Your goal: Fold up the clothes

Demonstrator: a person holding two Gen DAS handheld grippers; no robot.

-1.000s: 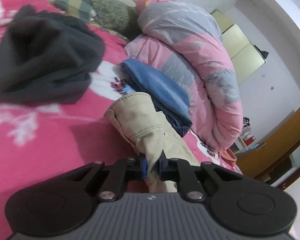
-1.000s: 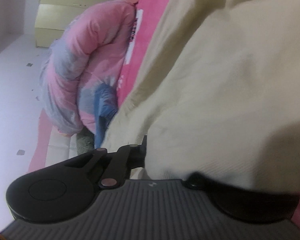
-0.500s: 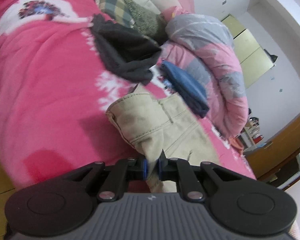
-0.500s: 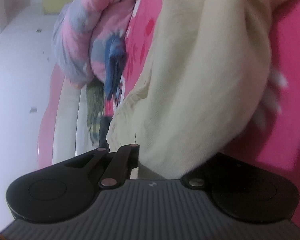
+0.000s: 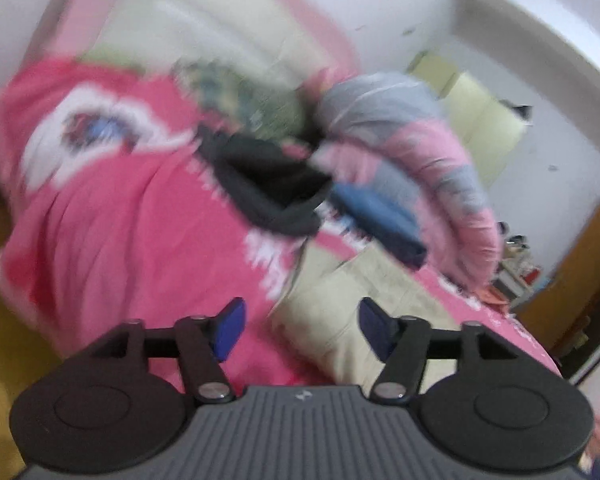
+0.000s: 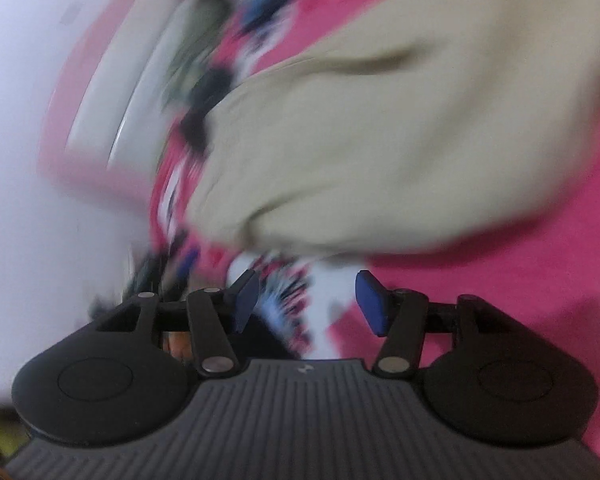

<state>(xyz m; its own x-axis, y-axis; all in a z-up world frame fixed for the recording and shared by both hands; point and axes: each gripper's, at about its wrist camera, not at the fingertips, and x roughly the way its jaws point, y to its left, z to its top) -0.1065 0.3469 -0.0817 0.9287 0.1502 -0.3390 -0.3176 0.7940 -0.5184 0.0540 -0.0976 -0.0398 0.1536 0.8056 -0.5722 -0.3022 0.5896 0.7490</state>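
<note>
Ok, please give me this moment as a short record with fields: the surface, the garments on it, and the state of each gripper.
surface: bed with pink blanket
garment being folded: beige trousers, lying on the blanket, not held
other garments: dark garment; folded blue garment beside a rolled pink and grey quilt
left gripper: jaws opening, nothing pressed between the pads
right gripper: jaws opening, nothing between them; trousers lie ahead
image quality: both views motion-blurred

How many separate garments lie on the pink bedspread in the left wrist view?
3. The beige trousers lie nearest, ahead of the camera; the dark garment is heaped beyond them; the folded blue garment sits against the rolled quilt. Blur may hide others.
</note>
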